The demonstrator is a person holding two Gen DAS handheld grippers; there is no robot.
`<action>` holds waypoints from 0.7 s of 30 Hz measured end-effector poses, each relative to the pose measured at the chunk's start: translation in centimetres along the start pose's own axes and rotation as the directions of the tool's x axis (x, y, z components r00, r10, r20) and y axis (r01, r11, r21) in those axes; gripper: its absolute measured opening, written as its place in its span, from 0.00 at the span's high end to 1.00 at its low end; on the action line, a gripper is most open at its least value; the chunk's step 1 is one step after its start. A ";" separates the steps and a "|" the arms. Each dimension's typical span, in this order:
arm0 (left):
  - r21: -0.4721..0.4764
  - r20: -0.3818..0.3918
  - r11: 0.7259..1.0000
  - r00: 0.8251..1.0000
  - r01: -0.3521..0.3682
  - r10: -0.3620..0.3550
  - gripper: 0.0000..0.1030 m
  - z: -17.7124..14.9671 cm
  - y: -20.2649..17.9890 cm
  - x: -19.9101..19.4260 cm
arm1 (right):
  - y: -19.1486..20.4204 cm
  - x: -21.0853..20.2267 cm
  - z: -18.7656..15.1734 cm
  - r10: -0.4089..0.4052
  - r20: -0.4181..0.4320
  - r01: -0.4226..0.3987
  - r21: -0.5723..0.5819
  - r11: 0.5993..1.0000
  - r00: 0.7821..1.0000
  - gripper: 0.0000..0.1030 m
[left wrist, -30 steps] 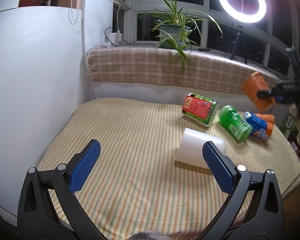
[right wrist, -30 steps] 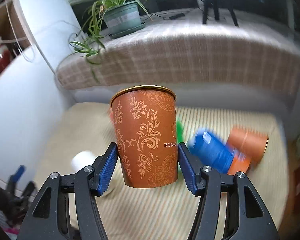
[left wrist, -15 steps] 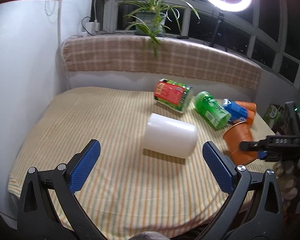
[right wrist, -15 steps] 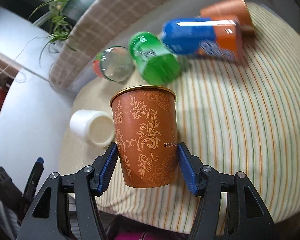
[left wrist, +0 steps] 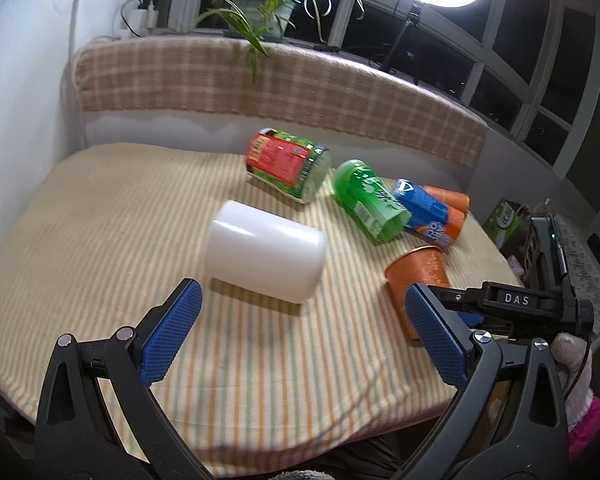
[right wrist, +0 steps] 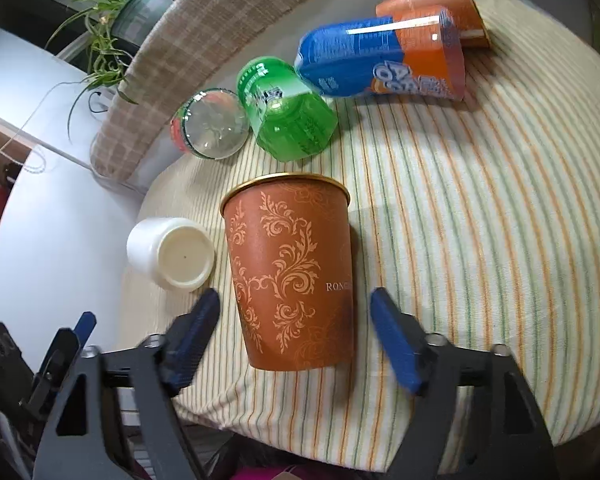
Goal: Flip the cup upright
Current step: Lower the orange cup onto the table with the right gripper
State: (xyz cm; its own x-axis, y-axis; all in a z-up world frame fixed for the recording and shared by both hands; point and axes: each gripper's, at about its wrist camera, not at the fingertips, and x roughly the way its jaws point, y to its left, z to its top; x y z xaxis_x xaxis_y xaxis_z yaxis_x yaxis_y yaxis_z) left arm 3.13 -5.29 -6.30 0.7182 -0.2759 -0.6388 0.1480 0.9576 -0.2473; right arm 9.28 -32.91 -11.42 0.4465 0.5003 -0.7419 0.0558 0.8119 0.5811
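Observation:
An orange cup with a scroll pattern and gold rim (right wrist: pixel 294 272) stands upright near the front right edge of the striped table; it also shows in the left wrist view (left wrist: pixel 418 276). My right gripper (right wrist: pixel 296 338) is open, its blue pads on either side of the cup's base and apart from it. A white cup (left wrist: pixel 264 250) lies on its side mid-table; it also shows in the right wrist view (right wrist: pixel 172 254). My left gripper (left wrist: pixel 300 332) is open and empty just in front of it.
A red-and-green can (left wrist: pixel 288 164), a green bottle (left wrist: pixel 366 200), a blue-and-orange cup (left wrist: pixel 426 212) and another orange cup (left wrist: pixel 450 200) lie on their sides at the back of the striped table (left wrist: pixel 120 220). A checked ledge with a plant (left wrist: pixel 260 0) and a ring light are behind.
My right gripper lowered the orange cup to the table and opened, letting it go upright. My left gripper moved closer to the white cup.

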 end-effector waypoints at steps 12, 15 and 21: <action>-0.112 -0.202 0.963 0.943 0.246 -0.265 0.04 1.5 -3.1 5.1 | -2.0 -8.3 -3.8 -0.066 0.233 0.071 -0.014 0.997 0.970 0.22; -0.147 -0.258 0.943 0.909 0.298 -0.328 0.09 1.6 -4.6 6.7 | -3.3 -9.9 -4.7 -0.082 0.259 0.079 0.023 0.997 0.962 0.22; -0.153 -0.327 0.940 0.883 0.304 -0.338 0.10 1.7 -6.8 9.6 | -4.7 -12.1 -5.9 -0.117 0.305 0.097 0.078 0.992 0.945 0.22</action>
State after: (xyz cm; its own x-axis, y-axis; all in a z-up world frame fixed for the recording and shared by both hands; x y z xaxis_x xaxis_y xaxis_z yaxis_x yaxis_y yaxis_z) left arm 10.14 -14.33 -9.52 0.3619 -0.5944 -0.7181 0.2532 0.8040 -0.5380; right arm -1.69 -40.97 -7.16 0.6881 0.2864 -0.6667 0.1684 0.8307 0.5306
